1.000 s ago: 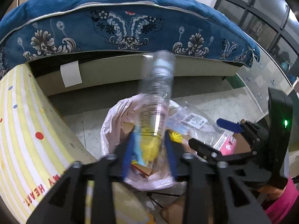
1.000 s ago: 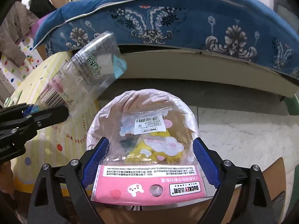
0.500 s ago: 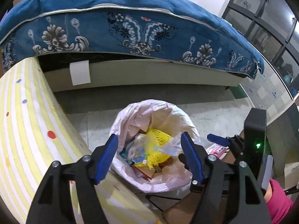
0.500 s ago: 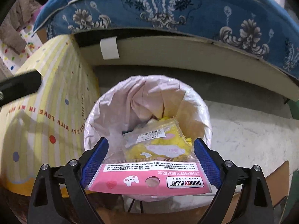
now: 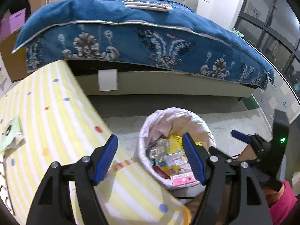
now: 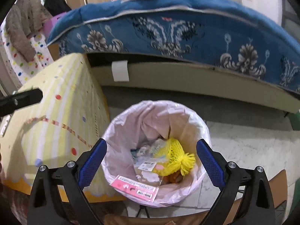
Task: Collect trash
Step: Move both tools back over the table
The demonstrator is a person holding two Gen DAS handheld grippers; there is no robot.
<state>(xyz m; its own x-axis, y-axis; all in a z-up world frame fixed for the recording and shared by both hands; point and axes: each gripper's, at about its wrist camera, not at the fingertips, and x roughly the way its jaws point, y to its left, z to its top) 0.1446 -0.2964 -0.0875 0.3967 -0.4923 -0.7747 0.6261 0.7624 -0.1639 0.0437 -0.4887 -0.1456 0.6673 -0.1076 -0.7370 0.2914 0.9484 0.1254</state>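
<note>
My right gripper [image 6: 151,161] has matt black plastic arms, bright metal screws and blue ribbed pads [image 6: 92,162]. My left gripper [image 5: 150,158] is built the same. The bin liner [image 6: 120,129] is thin pale pink plastic film, crinkled, with a soft sheen. In it lies a yellow mesh net [image 6: 175,154], coarse and fibrous, and a packet [image 6: 136,187] of glossy clear plastic with a pink printed card header. The tablecloth [image 5: 46,116] is yellow-striped, smooth, faintly shiny. The blanket [image 5: 131,31] is blue plush cloth, matt, with grey piping. The floor [image 6: 249,148] looks like pale marbled stone, smooth. The bed base [image 5: 168,82] is beige and matt.
</note>
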